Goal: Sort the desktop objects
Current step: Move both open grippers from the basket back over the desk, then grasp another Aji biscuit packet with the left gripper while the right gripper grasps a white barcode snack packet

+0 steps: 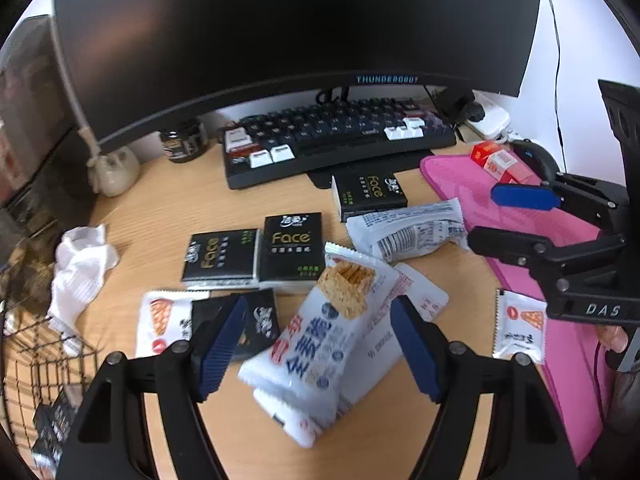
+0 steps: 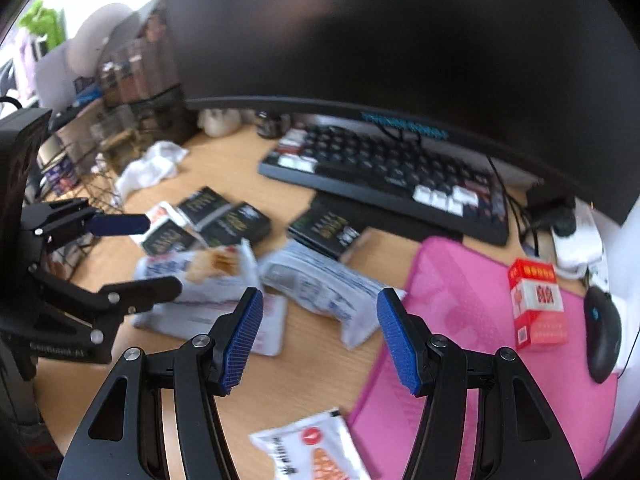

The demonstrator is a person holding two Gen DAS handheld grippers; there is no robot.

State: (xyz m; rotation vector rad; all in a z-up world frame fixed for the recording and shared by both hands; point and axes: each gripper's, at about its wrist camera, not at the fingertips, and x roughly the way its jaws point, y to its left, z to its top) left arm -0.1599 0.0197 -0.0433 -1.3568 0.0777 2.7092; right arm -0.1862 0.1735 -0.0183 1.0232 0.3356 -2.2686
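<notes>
desktop sorting, early stage. left tool [image 1: 318,344] hangs over the heap with its jaws wide and nothing pressed between them; directly under it lies a white snack bar packet [image 1: 316,344] tilted across other wrappers. right tool [image 2: 320,340] also stands parted, somewhat narrower, and empty; ahead of it lies a second white wrapper [image 2: 320,284], with a small orange-print sachet [image 2: 316,448] close beneath its base. beyond the left tool, two black tissue packs [image 1: 256,254] lie side by side, a third black pack [image 1: 370,194] sits further ahead near the keyboard [image 1: 340,136], and a fourth is partly hidden behind the tool's left finger. a crumpled white tissue [image 1: 82,268] lies off to its left. to the right tool's right, a red-and-white box [image 2: 536,304] stands on the pink mat [image 2: 460,280] beside a mouse [image 2: 602,332]. a wire basket [image 1: 36,364] at the left tool's lower left seems to hold some dark packs already, though the edge of the view is too distorted to be sure. judged from this, most items remain loose on the wooden surface [image 1: 168,204]; nearly all grouping is still to do.
</notes>
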